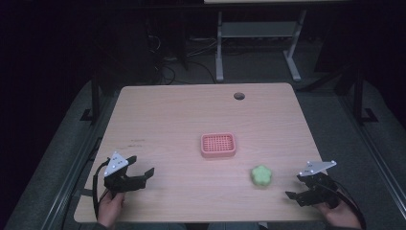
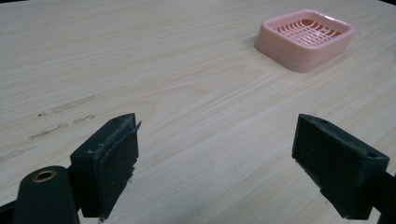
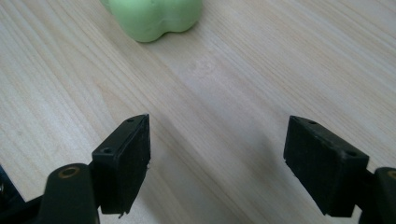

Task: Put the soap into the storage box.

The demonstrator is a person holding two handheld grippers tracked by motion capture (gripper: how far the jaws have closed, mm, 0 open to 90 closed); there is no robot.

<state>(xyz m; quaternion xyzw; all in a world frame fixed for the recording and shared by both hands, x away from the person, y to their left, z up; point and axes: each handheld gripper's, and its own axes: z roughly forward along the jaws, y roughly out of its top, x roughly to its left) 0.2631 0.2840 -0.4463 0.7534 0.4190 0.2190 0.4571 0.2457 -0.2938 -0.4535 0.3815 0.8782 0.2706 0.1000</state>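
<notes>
While both grippers sit low over the wood-grain worktop (image 1: 191, 115), jaws spread wide w/ nothing between: left gripper (image 2: 217, 154) aims toward pink slotted soap tray (image 2: 306, 37), well apart; right gripper (image 3: 217, 161) faces lobed, soft-looking green lump (image 3: 154, 16), near, ahead-left. High view adds round worktop hole (image 1: 239, 96).

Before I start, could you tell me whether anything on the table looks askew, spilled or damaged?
Nothing serious. The pink basket sits flat and empty, the green soap lies apart from it, and faint scuff marks show on the table near the left gripper.
</notes>
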